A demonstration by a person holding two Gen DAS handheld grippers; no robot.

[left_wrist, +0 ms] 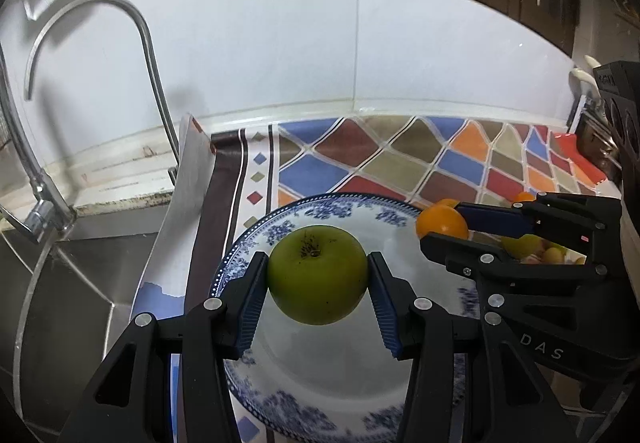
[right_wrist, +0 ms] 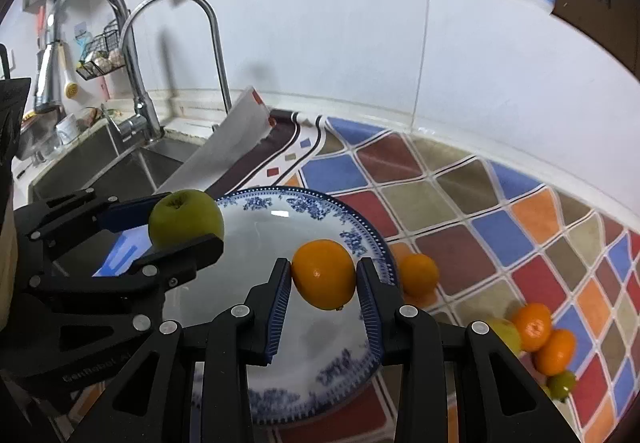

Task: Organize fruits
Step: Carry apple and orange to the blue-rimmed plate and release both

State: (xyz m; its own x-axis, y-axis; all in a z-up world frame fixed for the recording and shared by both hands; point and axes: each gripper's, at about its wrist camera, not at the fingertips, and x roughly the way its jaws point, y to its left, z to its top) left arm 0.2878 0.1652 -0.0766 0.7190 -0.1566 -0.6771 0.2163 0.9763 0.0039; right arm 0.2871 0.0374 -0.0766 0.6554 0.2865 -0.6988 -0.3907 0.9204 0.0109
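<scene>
The left gripper (left_wrist: 318, 275) has its fingers (left_wrist: 252, 303) clenched on a green apple (left_wrist: 318, 275), held above the middle of the plate (left_wrist: 340, 371). The right gripper (right_wrist: 324, 275) grasps an orange (right_wrist: 324, 275) over the plate's right rim. Right of the plate, more oranges (right_wrist: 538, 335) lie on the table (right_wrist: 460, 203), one (right_wrist: 418, 275) just beside the rim.

The left gripper (left_wrist: 318, 277) points forward and downward, its two blue-padded fingers (left_wrist: 250, 303) pressed against opposite sides of a green apple (left_wrist: 318, 275) held in the air. The right gripper (right_wrist: 324, 277) sits just beside it, level, its fingers clamped on an orange (right_wrist: 324, 274).
</scene>
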